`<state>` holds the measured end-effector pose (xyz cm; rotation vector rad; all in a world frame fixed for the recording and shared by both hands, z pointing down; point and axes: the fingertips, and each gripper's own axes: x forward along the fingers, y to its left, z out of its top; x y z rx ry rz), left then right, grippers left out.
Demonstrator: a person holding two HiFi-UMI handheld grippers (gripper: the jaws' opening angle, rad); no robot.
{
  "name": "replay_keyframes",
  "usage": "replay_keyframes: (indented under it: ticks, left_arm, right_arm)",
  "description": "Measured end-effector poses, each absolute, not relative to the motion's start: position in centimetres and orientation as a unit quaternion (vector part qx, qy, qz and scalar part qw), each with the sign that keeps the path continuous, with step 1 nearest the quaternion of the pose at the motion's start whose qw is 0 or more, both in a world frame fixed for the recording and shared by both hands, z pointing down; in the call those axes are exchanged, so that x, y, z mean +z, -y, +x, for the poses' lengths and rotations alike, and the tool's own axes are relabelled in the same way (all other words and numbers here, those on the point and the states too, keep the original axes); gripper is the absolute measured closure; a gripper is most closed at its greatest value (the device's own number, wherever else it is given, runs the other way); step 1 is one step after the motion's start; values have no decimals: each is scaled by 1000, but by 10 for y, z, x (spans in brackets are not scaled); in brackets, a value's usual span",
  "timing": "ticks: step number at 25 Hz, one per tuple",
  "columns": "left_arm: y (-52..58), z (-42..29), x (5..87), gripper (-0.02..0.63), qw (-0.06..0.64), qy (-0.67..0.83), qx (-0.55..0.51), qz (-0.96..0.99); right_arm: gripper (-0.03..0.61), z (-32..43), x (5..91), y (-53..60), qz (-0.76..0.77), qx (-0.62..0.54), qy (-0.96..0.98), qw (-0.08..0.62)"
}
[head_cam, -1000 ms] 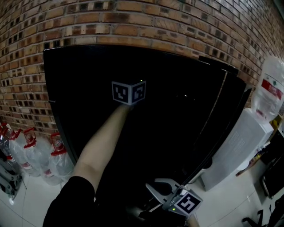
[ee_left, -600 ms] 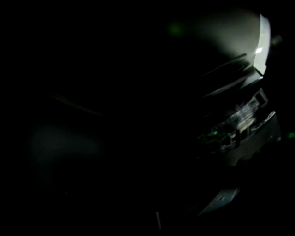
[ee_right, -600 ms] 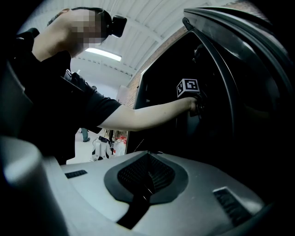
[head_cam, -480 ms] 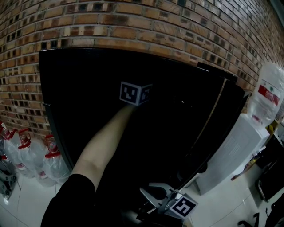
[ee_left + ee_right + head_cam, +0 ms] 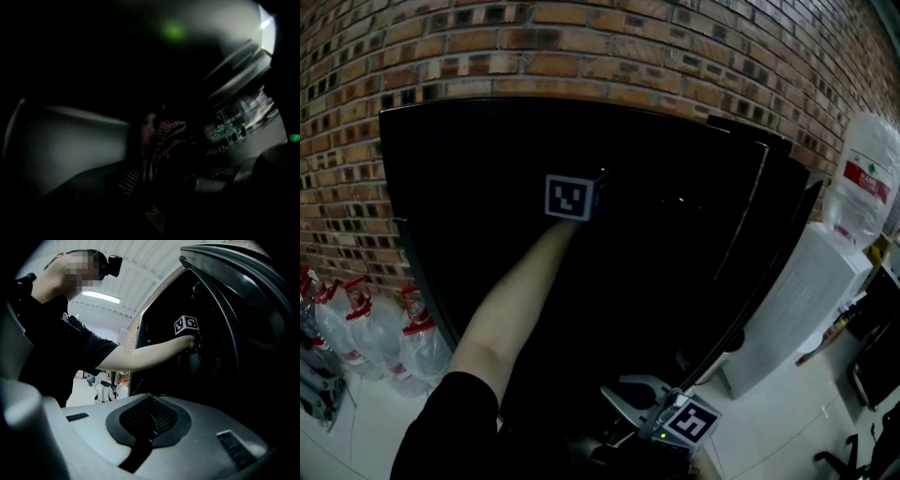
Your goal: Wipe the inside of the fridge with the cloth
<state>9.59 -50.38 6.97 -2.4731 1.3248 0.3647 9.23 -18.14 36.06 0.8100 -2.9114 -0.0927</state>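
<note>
Wiping looks to be under way, but I cannot tell how much is done. The fridge (image 5: 431, 169) is big, black and shiny outside, and very dark inside, so no clean or dirty spots show. The door (image 5: 787, 216) stands open at 3 o'clock in the head view. My guess is that most of the inside is yet to be wiped.

Behind the fridge is a rough brick wall (image 5: 581, 47) of red and brown blocks. At 3 o'clock stands a tall white water cooler (image 5: 797, 309) with a clear round jug on top. At 8 o'clock, clear plastic bottles (image 5: 356, 328) with red tops sit on the white tiled floor.

The person's bare left arm (image 5: 516, 300) goes deep into the fridge. In the left gripper view the inside wall (image 5: 65, 145) is smooth, pale grey plastic at 9 o'clock, with long ribbed ledges (image 5: 234, 65) at 2 o'clock.

The left claw (image 5: 150, 161) is squeezed tight on the cloth (image 5: 159, 136). The cloth is soft, knitted and reddish brown, bunched up at the claw tips, close to the inside wall. Whether it touches the wall I cannot tell.

The right claw (image 5: 150, 399) waits low outside the fridge, at 6 o'clock in the head view. It is grey hard plastic with black bumpy pads. Its jaws are pressed together with nothing in them.
</note>
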Motion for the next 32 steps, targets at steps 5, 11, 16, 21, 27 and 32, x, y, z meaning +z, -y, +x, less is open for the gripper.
replay_keyframes:
  ticks: [5, 11, 16, 21, 27, 32]
  left_arm:
    - [488, 61, 87, 557, 80, -453, 183, -869]
    - [414, 76, 117, 557, 79, -381, 213, -896]
    - [348, 106, 136, 557, 104, -285, 175, -937]
    - [291, 125, 144, 557, 78, -185, 184, -962]
    - [242, 157, 146, 557, 118, -91, 145, -978]
    - [267, 163, 144, 555, 95, -120, 142, -978]
  right_arm:
    - [575, 85, 358, 177, 265, -34, 962, 53]
    - [575, 80, 362, 169, 264, -22, 963, 49]
    - [575, 73, 359, 170, 258, -29, 964, 59]
    - [575, 63, 350, 181, 256, -45, 964, 65]
    - [575, 54, 347, 178, 247, -44, 967, 55]
    - [575, 51, 350, 182, 243, -40, 967, 63]
